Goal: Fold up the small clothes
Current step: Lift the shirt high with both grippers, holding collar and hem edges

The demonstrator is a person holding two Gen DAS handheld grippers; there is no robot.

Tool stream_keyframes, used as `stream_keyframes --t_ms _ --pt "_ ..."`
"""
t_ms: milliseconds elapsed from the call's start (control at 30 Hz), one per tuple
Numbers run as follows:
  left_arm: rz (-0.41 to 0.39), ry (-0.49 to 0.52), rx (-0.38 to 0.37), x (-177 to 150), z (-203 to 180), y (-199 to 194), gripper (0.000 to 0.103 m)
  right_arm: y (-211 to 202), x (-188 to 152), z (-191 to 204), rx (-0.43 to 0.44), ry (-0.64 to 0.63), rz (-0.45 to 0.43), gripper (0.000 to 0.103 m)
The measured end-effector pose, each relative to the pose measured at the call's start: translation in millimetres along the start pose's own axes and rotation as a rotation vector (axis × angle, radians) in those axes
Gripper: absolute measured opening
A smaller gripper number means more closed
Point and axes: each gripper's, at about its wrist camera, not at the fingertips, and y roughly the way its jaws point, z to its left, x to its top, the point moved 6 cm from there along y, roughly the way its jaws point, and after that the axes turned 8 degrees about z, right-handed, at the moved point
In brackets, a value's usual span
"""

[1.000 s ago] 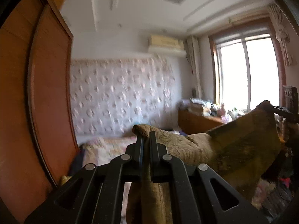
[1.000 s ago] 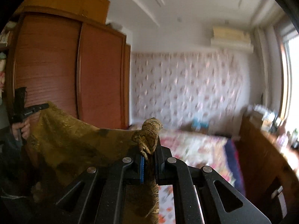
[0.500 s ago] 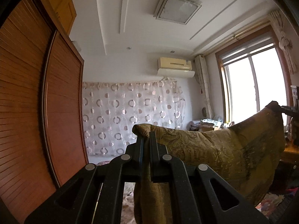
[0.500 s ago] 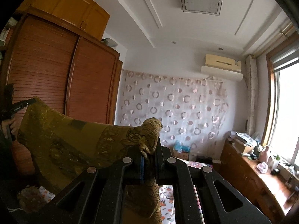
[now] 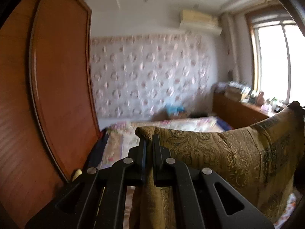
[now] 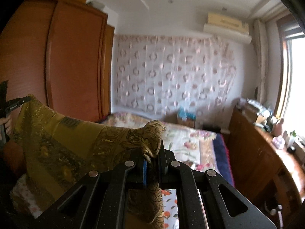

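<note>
An olive-gold paisley garment (image 5: 219, 152) hangs stretched in the air between both grippers. My left gripper (image 5: 149, 139) is shut on one upper corner, the cloth bunching above its tips and dropping below them. My right gripper (image 6: 153, 148) is shut on the other upper corner, a knot of fabric (image 6: 152, 133) standing over its jaws. In the right wrist view the garment (image 6: 63, 139) spreads leftward to the left gripper (image 6: 19, 102), held by a hand (image 6: 6, 126). In the left wrist view the cloth's far corner (image 5: 294, 105) reaches the right edge.
A bed with a floral cover (image 6: 188, 143) lies ahead and below. A tall wooden wardrobe (image 5: 57, 76) stands on the left. A wooden dresser (image 6: 257, 152) crowded with small items runs under the window (image 5: 274, 61). A patterned curtain (image 6: 171, 76) covers the far wall.
Both grippers have swung down and forward with the garment still held taut: the ceiling that filled the views half a second ago has given way to the bed and far wall.
</note>
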Motion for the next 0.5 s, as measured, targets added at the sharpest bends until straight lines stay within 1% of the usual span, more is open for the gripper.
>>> stream_keyframes --t_ms 67,100,167,200,233,267,300,367,433,500 --pt "0.044 -0.011 0.01 -12.6 0.8 34.1 0.006 37.0 -0.5 -3.3 -0.002 0.003 0.044 0.008" --pt "0.077 -0.023 0.011 -20.1 2.4 57.1 0.006 58.1 -3.7 -4.2 -0.005 0.01 0.074 0.008" --pt "0.115 -0.03 0.009 -30.5 -0.8 82.1 0.006 90.9 -0.6 -7.6 -0.011 0.007 0.118 0.008" --pt "0.136 -0.029 0.015 -34.9 -0.5 95.7 0.006 106.8 2.2 -9.5 -0.015 0.001 0.141 0.008" --pt "0.162 -0.025 0.02 -39.8 -0.1 112.8 0.006 119.7 14.9 -10.5 -0.013 0.0 0.162 0.008" --pt "0.174 -0.023 0.023 -39.9 -2.0 121.2 0.006 135.2 17.1 -11.5 -0.011 -0.002 0.187 0.008" --pt "0.196 -0.02 0.026 -43.5 -1.6 135.1 0.006 146.9 31.4 -14.4 -0.015 -0.005 0.203 0.008" --pt "0.225 -0.015 0.029 -48.4 -2.3 152.6 0.006 171.9 46.2 -22.6 -0.015 -0.005 0.233 0.008" --pt "0.253 -0.014 0.026 -51.3 -1.5 169.2 0.006 191.9 53.6 -28.1 0.0 0.009 0.258 0.008" --pt "0.271 -0.009 0.028 -56.6 -2.2 180.4 0.006 204.2 50.4 -32.0 0.003 0.016 0.283 0.008"
